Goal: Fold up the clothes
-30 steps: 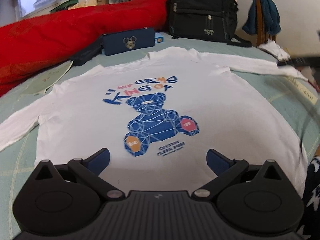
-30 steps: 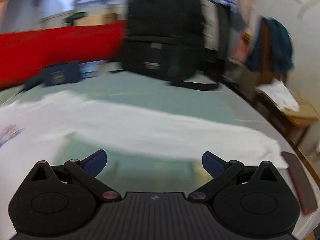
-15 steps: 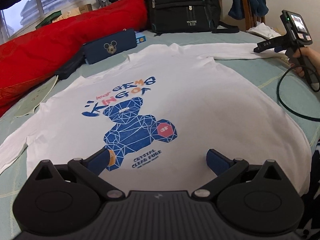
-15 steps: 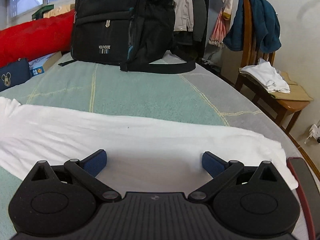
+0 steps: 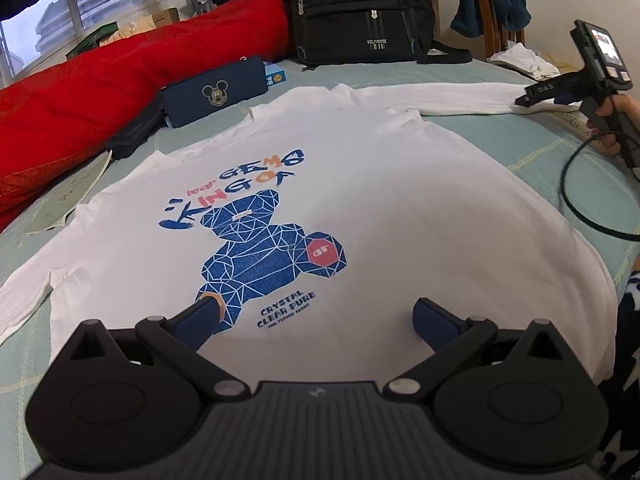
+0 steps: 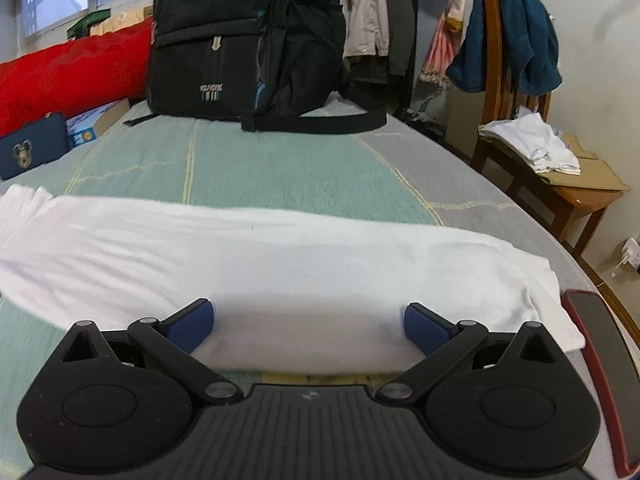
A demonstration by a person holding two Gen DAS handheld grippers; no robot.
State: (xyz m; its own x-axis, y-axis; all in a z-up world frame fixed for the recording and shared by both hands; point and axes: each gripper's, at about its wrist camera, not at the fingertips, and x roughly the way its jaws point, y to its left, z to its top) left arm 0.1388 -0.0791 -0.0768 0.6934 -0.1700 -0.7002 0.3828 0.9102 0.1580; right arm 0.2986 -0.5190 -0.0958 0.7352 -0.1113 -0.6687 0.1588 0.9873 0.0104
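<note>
Two hand-held grippers are over one white long-sleeved shirt (image 5: 400, 200), which lies flat, print side up, on the green bed cover (image 6: 280, 160). Blue bear graphic (image 5: 268, 252) sits mid-chest, with lettering above and below it.

Left gripper (image 5: 316, 318): blue-padded fingers spread wide, nothing between them, poised low over the shirt's lower front near the hem. Its left pad overlaps the bear's foot in the wrist view; whether it touches the cloth I cannot tell.

Right gripper (image 6: 308, 324): fingers likewise spread wide and empty, straddling the right sleeve (image 6: 280, 256) toward the cuff end. The sleeve stretches straight across the bed, cuff at the bed's edge beside a dark red-rimmed flat object (image 6: 600, 360). From the left wrist view the same tool shows at the far right, gripped by a hand (image 5: 618, 120), a black cable (image 5: 576, 200) looping from it over the bed cover.

Left sleeve (image 5: 24, 300) runs off toward the near left edge.

Surroundings: black backpack (image 6: 248, 40) upright at the far end of the bed; red bedding (image 5: 100, 88) along the window side; navy pouch (image 5: 216, 96) with a mouse emblem just beyond the collar; a paper sheet (image 5: 68, 200) near the left shoulder. Wooden chair (image 6: 560, 184) beside the bed, teal garment (image 6: 516, 32) draped on its back, white clothes (image 6: 532, 144) piled on the seat.
</note>
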